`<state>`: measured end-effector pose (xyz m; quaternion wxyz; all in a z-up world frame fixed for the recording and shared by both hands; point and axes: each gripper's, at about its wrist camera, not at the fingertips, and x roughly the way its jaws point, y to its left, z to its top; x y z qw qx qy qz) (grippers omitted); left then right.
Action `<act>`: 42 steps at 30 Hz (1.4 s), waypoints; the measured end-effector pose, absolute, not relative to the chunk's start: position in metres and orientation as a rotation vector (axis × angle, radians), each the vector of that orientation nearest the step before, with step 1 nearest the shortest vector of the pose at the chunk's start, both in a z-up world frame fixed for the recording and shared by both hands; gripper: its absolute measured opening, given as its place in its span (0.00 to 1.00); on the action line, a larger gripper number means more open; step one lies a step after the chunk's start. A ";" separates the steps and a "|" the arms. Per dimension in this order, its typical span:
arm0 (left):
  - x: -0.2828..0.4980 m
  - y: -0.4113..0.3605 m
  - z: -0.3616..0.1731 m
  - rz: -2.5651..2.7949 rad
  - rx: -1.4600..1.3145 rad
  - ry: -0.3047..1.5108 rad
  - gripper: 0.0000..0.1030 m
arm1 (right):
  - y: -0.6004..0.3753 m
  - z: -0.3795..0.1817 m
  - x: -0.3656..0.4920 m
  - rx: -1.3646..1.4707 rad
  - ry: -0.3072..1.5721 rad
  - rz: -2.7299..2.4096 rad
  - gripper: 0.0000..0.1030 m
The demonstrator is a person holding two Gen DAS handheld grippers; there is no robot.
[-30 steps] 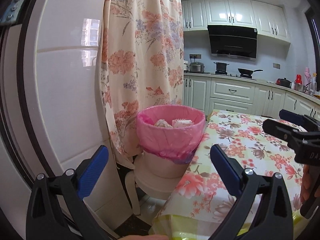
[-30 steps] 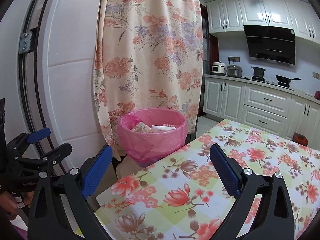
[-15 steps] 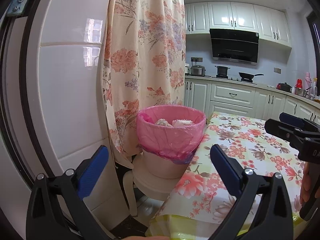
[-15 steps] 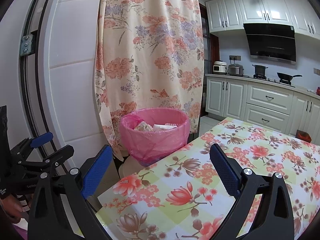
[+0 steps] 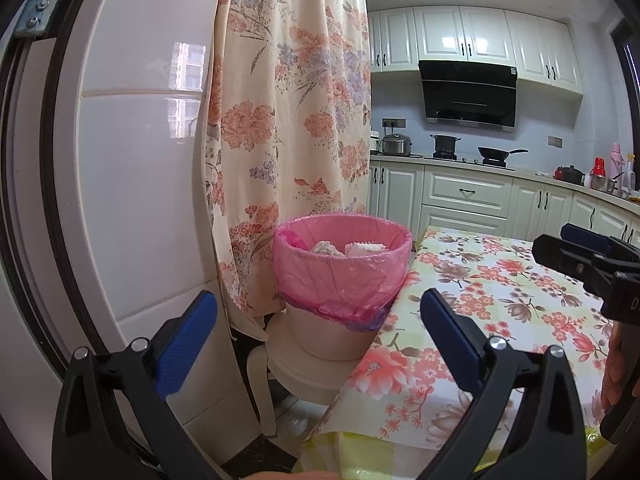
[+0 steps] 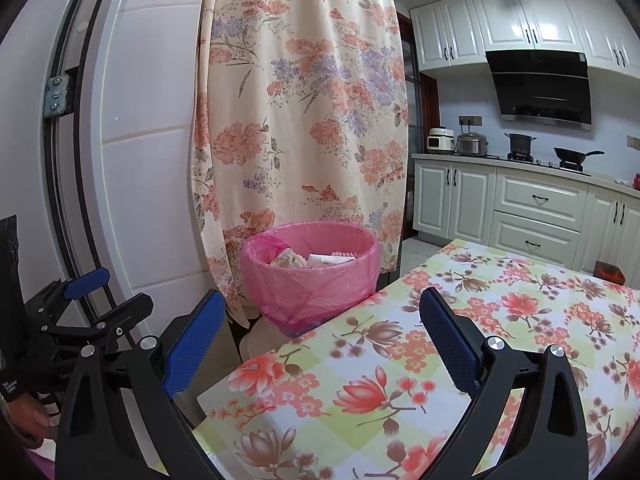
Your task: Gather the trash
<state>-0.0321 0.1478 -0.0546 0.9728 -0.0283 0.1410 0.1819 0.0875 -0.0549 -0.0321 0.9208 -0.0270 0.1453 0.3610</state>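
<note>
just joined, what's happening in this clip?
A person holds a two-finger gripper in each hand, facing a pink-lined trash bin that sits on a white plastic stool beside the floral-cloth table. Both the left gripper and the right gripper are open and empty. Crumpled paper trash already lies in the bin; no trash shows on the visible tabletop.

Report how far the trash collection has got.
Done: crumpled trash already lies in the pink-lined bin. In hand: nothing; the left hand-held gripper and right hand-held gripper are both open and empty. Left: no loose trash shows on the visible floral tablecloth.
</note>
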 end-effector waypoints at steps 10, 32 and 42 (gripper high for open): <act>-0.032 0.149 -0.055 0.368 -0.057 0.287 0.96 | -0.057 -0.040 0.088 -0.051 0.289 0.748 0.90; -0.031 0.150 -0.054 0.359 -0.060 0.284 0.96 | -0.060 -0.046 0.086 -0.040 0.275 0.767 0.90; -0.028 0.150 -0.059 0.349 -0.060 0.288 0.96 | -0.062 -0.052 0.087 -0.037 0.286 0.768 0.90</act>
